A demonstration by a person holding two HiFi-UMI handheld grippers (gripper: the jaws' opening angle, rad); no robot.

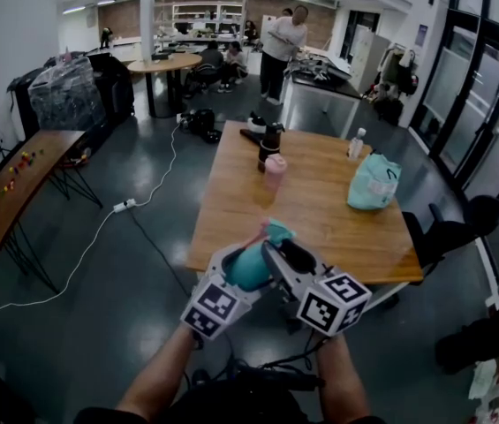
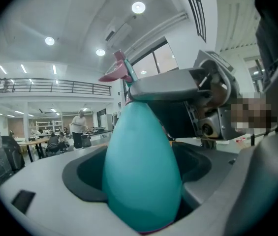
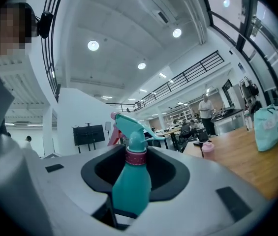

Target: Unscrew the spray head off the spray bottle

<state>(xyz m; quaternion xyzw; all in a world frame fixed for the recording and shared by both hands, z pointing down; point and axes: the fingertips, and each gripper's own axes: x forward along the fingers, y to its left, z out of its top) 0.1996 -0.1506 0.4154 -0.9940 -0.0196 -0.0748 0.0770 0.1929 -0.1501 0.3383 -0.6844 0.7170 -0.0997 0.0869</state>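
Observation:
I hold a teal spray bottle (image 1: 247, 270) in the air just before the wooden table's front edge. My left gripper (image 1: 242, 268) is shut on its fat body (image 2: 141, 171), which fills the left gripper view. The teal spray head (image 3: 131, 127), with a pink trigger and a pink collar (image 3: 137, 156), points up and away from me. My right gripper (image 1: 290, 253) reaches the bottle's top from the right. One of its grey jaws lies across the neck in the left gripper view. The jaws stand wide on either side of the neck, and I see no pad pressing on it.
On the wooden table (image 1: 320, 219) stand a pink cup (image 1: 274, 170), a black bottle (image 1: 269, 141), a small clear bottle (image 1: 356, 143) and a teal bag (image 1: 374, 182). A white cable (image 1: 125, 206) runs over the floor at the left. People (image 1: 283, 42) stand by desks far behind.

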